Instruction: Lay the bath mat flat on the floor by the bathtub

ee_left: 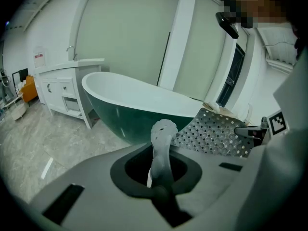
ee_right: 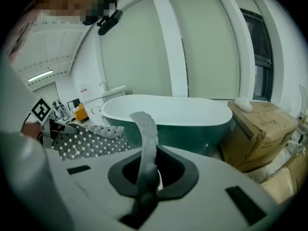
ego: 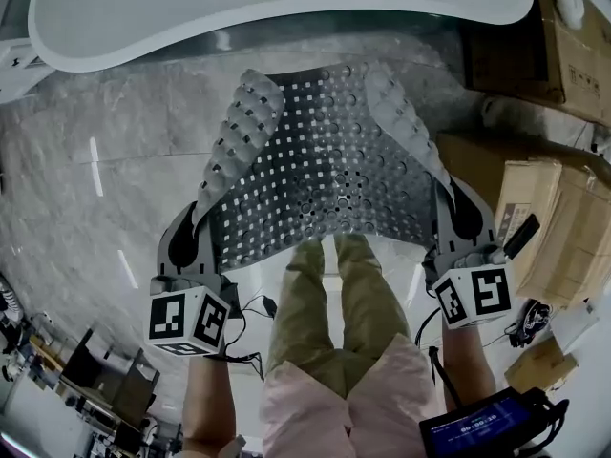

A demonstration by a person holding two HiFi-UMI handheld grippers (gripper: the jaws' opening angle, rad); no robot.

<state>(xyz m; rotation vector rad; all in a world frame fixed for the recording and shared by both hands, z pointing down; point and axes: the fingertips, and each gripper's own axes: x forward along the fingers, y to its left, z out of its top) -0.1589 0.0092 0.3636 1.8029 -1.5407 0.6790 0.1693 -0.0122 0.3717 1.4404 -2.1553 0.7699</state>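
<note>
Nearest are the person's legs in olive trousers, with a hand-held gripper on either side. The left gripper has its jaws pinched together on the near left corner of the grey perforated rubber bath mat, and the right gripper is clamped the same way on the near right corner. Each gripper view shows a curled strip of mat rising out of the closed jaws.

From the two grippers the mat stretches away toward the far side. It is held off the pale marbled tile floor, and its left and right edges roll upward and inward. The held edge runs left to right, about parallel with the long side of the white oval bathtub with a dark green outer shell. The mat's far edge lies near the tub's base. Neither gripper looks nearer the tub than the other, so laying the mat down probably calls for both to lower evenly, far edge first, letting the curled sides flatten
</note>
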